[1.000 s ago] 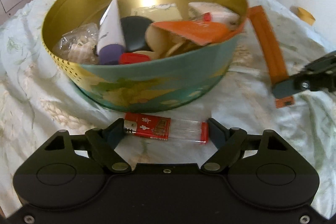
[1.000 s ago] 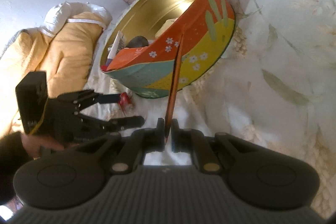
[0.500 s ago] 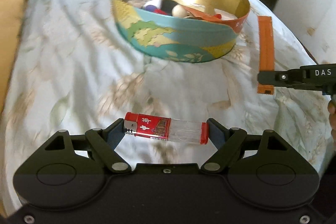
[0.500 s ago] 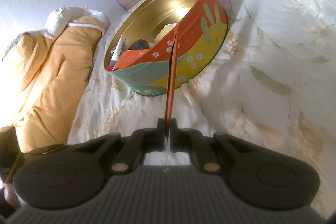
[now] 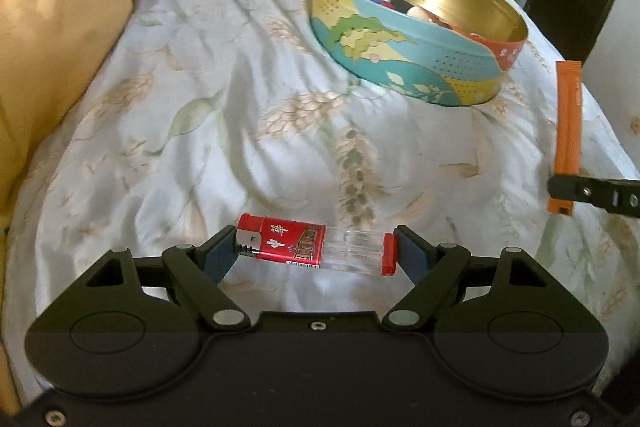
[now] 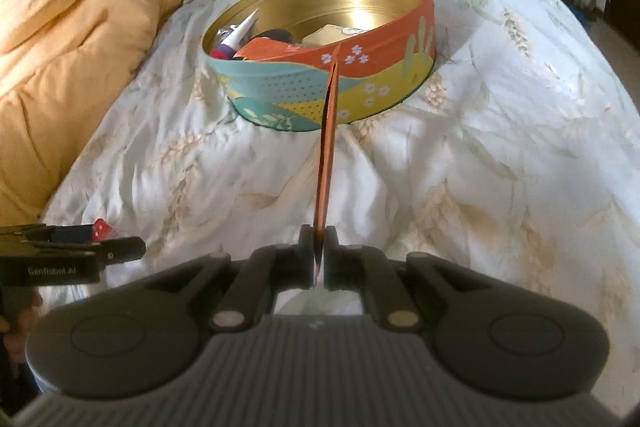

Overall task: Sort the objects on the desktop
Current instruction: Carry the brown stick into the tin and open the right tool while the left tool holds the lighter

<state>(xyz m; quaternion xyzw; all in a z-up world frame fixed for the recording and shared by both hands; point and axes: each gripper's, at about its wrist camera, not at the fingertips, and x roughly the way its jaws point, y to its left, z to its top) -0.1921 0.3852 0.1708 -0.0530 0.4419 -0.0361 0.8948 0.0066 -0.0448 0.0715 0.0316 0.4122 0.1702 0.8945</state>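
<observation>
Left gripper (image 5: 316, 247): jaws spread wide and clamped end to end on a red-and-clear lighter (image 5: 316, 247), held crosswise above the leaf-and-wheat-printed bedsheet (image 5: 208, 99). Right gripper (image 6: 319, 255): jaws nearly together, pinching the near end of a long, flat orange sachet (image 6: 327, 151) that stands edge-on and points away toward the tin. Round tin (image 6: 320, 95): gold inside, teal, yellow and orange outside, resting open on the sheet well beyond both grippers; contents include a white tube with a purple cap (image 6: 236, 39), an orange packet (image 6: 268, 51), a dark rounded item and pale pieces too small to identify. Yellow-orange quilt (image 6: 68, 35): bunched along the left side of the bed. Background: shelving, blurred.
</observation>
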